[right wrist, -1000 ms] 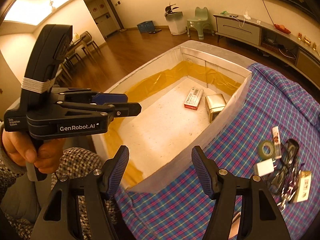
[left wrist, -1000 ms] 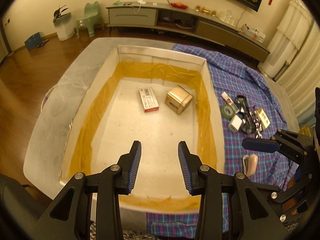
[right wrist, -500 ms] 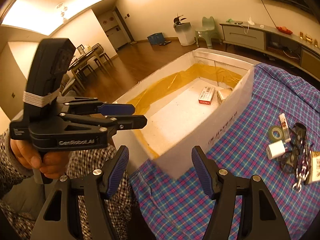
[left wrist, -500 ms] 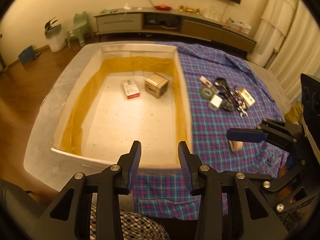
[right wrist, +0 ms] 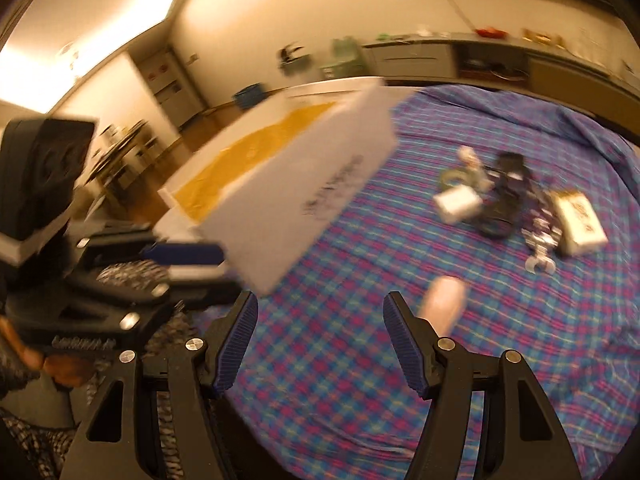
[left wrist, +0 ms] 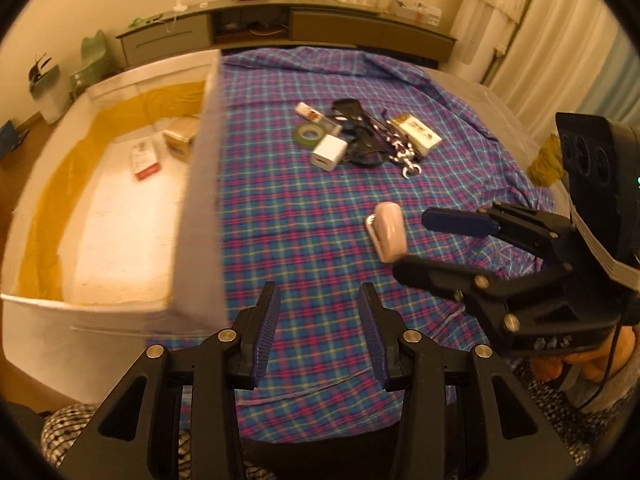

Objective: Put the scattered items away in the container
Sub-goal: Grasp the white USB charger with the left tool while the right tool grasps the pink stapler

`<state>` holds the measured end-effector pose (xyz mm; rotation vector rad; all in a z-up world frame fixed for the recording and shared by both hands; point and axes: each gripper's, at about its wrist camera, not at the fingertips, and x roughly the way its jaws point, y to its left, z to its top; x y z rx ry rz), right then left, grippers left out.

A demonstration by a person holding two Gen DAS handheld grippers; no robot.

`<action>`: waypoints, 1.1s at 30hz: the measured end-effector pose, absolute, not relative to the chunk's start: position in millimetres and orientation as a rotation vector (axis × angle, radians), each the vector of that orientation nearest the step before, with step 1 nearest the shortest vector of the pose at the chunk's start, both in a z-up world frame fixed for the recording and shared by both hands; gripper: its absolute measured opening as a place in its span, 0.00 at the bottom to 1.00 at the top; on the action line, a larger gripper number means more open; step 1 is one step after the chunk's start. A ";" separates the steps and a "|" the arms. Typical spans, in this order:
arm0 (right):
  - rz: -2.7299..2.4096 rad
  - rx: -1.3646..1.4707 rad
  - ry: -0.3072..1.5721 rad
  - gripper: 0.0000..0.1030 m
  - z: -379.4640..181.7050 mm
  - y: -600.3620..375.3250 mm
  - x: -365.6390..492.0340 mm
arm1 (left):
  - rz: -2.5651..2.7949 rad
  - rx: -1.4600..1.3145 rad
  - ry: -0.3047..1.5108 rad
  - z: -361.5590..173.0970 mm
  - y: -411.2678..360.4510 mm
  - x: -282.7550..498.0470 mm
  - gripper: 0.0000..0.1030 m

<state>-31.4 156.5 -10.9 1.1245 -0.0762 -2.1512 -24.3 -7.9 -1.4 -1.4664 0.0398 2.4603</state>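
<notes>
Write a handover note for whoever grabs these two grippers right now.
Left gripper: open, empty, over the plaid cloth near the box's front right corner.
Right gripper: open, empty, close to the pink stapler.
Done: a red-and-white packet and a gold box lie inside the white container.
Left, all on the cloth: the stapler nearest; farther back a cluster with the white charger, green tape roll, black tangle with a clip, a yellow-white packet and a small stick-like item.
Suggested next: right gripper takes the stapler.
</notes>
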 end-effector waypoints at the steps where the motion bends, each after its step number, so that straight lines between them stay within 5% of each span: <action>1: -2.173 1.144 -0.095 0.64 -13.9 163.1 -37.3 | 2.462 -1.464 0.041 -3.6 -3.3 -29.1 0.42; 20: -2.338 1.244 0.058 0.66 -76.8 165.5 -74.5 | 2.523 -1.397 0.089 -75.8 61.7 -176.1 0.45; 25: -2.353 1.252 0.097 0.53 -89.3 163.4 -85.2 | 2.583 -1.395 0.083 -94.8 63.4 -196.2 0.48; 29: -2.394 1.249 0.143 0.28 -92.5 168.1 -86.6 | 2.588 -1.358 -0.001 -97.4 57.8 -204.2 0.48; 33: -2.391 1.280 0.051 0.28 -98.8 182.4 -88.9 | 2.532 -1.318 -0.016 -96.3 61.4 -201.9 0.41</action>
